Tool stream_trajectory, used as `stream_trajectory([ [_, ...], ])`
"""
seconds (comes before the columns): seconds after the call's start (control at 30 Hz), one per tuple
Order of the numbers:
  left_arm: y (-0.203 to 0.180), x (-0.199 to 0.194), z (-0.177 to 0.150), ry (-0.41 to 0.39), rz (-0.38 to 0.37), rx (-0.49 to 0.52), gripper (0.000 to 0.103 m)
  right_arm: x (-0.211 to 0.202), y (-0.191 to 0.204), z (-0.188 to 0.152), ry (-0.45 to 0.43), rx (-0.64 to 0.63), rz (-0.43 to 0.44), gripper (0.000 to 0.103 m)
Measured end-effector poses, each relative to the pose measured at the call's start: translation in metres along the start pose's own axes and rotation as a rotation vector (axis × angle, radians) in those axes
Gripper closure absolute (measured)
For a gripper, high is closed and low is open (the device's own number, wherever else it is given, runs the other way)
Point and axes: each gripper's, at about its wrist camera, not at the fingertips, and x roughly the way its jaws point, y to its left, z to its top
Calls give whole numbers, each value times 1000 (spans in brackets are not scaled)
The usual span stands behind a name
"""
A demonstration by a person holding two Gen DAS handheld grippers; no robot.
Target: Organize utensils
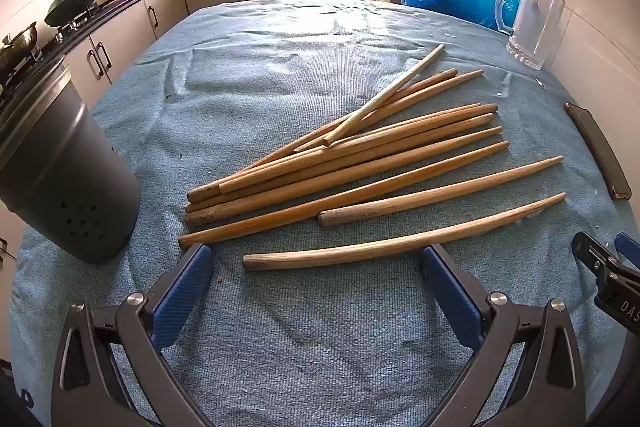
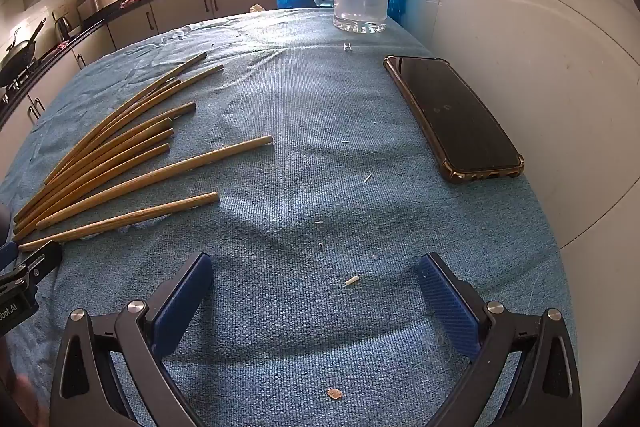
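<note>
Blue cloth (image 1: pixel 304 327) covers the kitchen table. Both claws, left gripper (image 1: pixel 316 259) and right gripper (image 2: pixel 316 267), gape wide and empty. Wooden chopsticks (image 1: pixel 344 167) lie fanned just ahead of the left one, a grey holder (image 1: pixel 68 187) beside them, a phone (image 2: pixel 452 119) further right.

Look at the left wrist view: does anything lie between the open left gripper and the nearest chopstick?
Nothing visible does. The left gripper is open, and the nearest chopstick lies on the blue cloth just ahead of its fingers, with only bare cloth between. The grey holder stands off to the left, clear of that path.
</note>
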Motion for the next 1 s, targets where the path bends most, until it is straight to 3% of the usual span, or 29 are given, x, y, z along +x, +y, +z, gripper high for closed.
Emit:
stream_trajectory([
  [0.53, 0, 0, 0, 0, -11, -6, 0, -2, 3, 0, -5, -12, -17, 0],
  [0.73, 5, -4, -2, 33, -56, 52, 0, -1, 0, 0, -4, -10, -15, 0],
  [0.87, 20, -38, -18, -59, -88, -13, 0, 0, 0, 3, 22, -2, -15, 0],
  [1.0, 18, -89, -29, -215, -38, 21, 0, -4, 3, -1, 32, -4, -19, 0],
])
